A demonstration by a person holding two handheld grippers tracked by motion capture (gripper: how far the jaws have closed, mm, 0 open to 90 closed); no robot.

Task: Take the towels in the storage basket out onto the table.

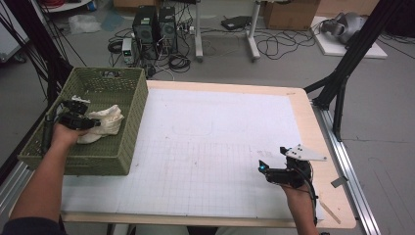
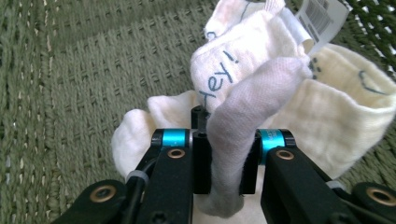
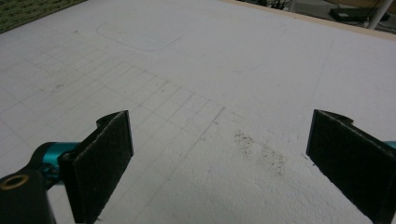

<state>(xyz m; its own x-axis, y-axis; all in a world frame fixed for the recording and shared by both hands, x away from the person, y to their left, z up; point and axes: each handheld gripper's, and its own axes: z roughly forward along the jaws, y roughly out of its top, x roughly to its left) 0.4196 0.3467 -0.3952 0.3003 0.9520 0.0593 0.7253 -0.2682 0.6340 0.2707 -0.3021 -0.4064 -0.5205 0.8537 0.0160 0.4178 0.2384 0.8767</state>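
A crumpled cream cotton cloth [image 2: 327,116] printed with blue lettering lies inside the olive-green woven basket [image 1: 132,127], long axis running across it. The left gripper [image 2: 226,163] pinches a raised fold. The right gripper [image 3: 219,163] hovers spread over the white gridded mat [image 1: 220,147].

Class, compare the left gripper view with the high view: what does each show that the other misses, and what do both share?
Left gripper view alone: blue lettering and a barcode tag on the cream cloth, with a fold pinched between the jaws. High view alone: the right gripper open over the white mat, and the floor cables. Shared: the left gripper, the cloth, and the green woven basket.
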